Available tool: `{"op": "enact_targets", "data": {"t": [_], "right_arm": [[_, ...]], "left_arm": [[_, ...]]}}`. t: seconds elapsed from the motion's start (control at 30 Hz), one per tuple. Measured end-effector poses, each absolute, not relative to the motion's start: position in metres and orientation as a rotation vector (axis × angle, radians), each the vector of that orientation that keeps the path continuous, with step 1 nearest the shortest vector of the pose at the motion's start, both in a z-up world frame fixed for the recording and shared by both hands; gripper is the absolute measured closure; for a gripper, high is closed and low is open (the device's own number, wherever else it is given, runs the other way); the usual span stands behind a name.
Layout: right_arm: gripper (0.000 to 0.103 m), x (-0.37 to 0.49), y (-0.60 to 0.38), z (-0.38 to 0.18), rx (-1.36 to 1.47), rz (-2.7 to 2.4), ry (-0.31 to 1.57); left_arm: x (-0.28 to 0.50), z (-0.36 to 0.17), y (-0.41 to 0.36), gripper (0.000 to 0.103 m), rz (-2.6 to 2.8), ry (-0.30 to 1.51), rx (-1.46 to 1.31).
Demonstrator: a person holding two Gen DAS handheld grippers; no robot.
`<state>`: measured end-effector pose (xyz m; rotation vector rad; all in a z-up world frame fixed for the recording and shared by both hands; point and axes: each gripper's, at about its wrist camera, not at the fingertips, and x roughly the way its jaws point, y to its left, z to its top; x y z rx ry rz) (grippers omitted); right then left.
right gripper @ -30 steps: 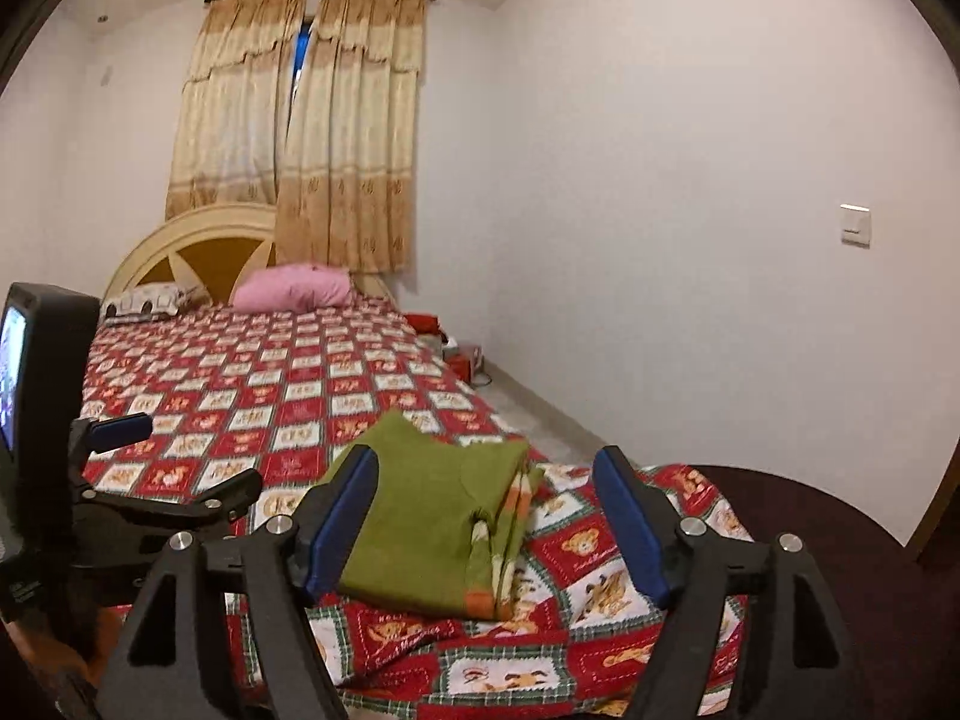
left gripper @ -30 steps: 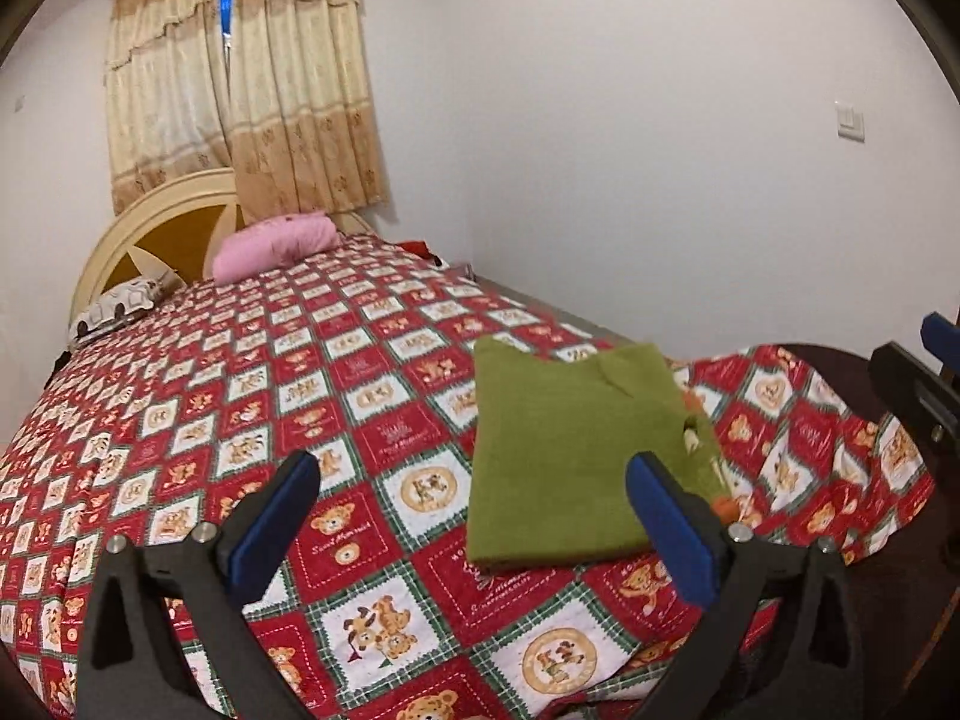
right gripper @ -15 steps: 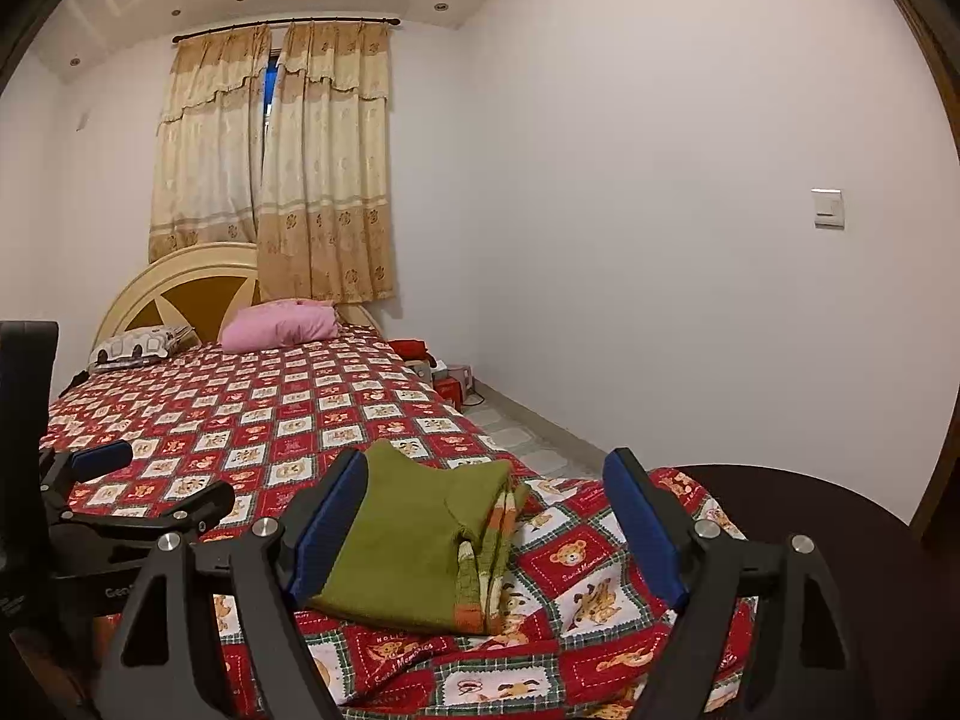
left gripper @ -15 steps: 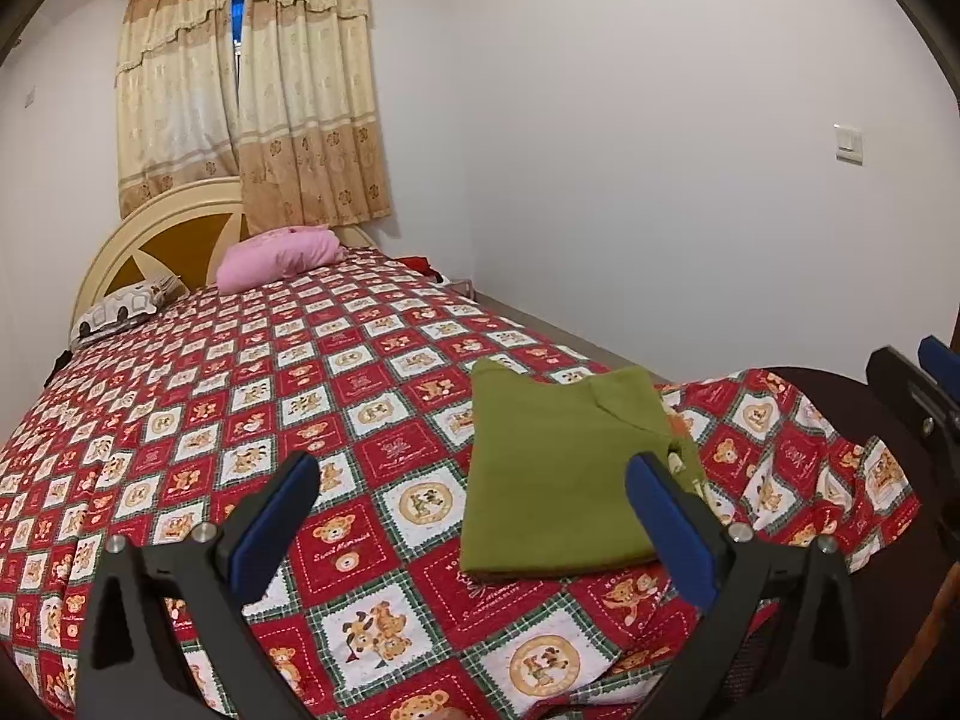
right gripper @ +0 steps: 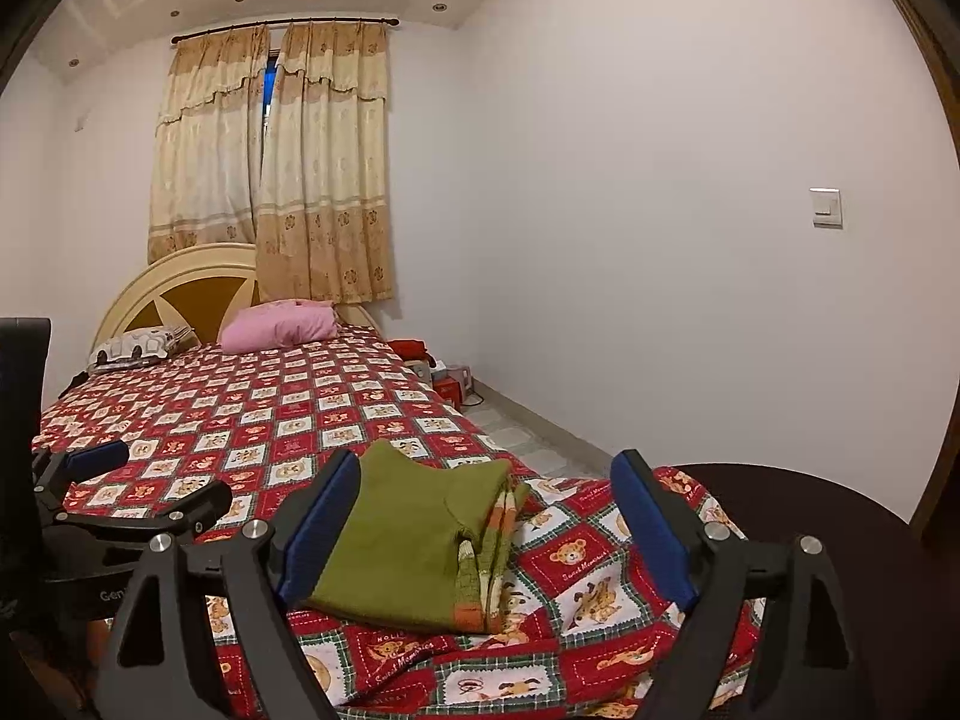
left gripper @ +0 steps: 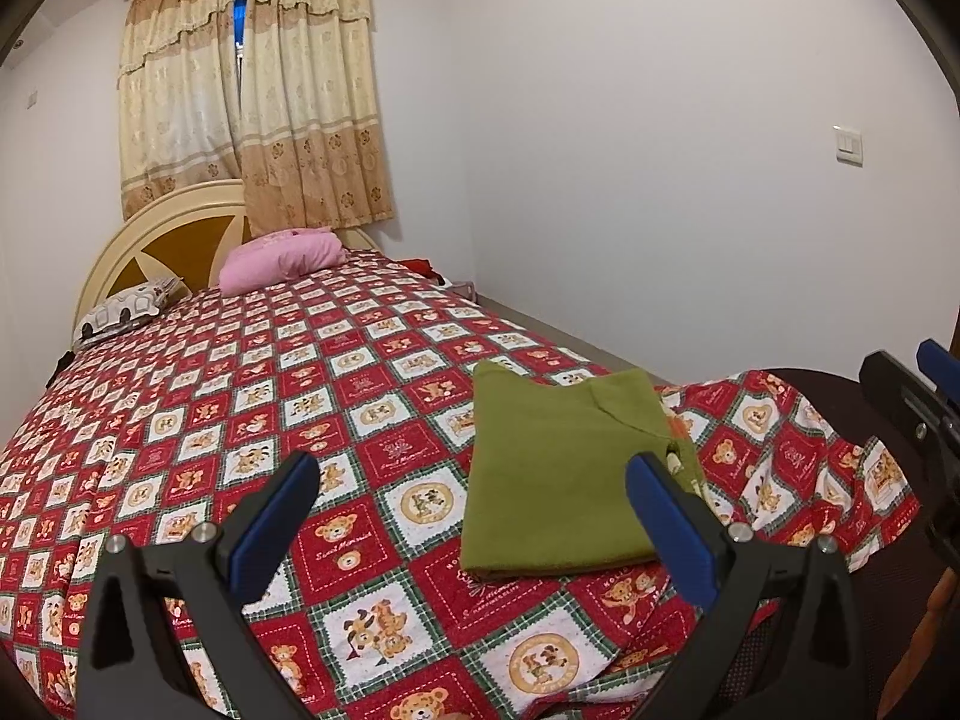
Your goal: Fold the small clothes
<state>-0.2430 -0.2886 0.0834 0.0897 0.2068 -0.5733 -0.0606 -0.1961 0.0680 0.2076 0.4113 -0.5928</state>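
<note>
A folded green garment (left gripper: pixel 558 480) with orange-striped edges lies flat on the red teddy-bear bedspread (left gripper: pixel 240 390), near the bed's foot corner. My left gripper (left gripper: pixel 471 468) hovers in front of it, open, with nothing between its blue pads. In the right wrist view the same garment (right gripper: pixel 414 546) lies just beyond my right gripper (right gripper: pixel 486 465). Its jaws are opening, and nothing is gripped between them. The left gripper (right gripper: pixel 120 480) shows at that view's left edge, and the right gripper (left gripper: pixel 918 396) at the left wrist view's right edge.
A pink pillow (left gripper: pixel 282 258) and a patterned pillow (left gripper: pixel 126 312) lie by the headboard (left gripper: pixel 156 246). A white wall runs along the bed's right side, with small boxes (right gripper: pixel 450 384) on the floor there. A dark rounded surface (right gripper: pixel 810 510) sits beside the bed's foot.
The right gripper's jaws have spread a little wider. The green garment lies as before, and neither gripper has visibly shifted.
</note>
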Motion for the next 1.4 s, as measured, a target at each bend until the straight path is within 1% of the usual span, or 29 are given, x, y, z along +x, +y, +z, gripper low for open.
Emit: {"op": "enact_targets", "data": {"t": [0.97,1.4], "right_arm": [[0.017,-0.244,-0.290,0.082,0.099,-0.584,0.200],[0.017,-0.243,-0.291,0.078,0.103,-0.588,0.211]], "left_arm": [[-0.056,0.067,-0.193,0.000,-0.568,0.435,0.207],[-0.049,0.061,-0.195,0.000,-0.603,0.478,0.199]]}}
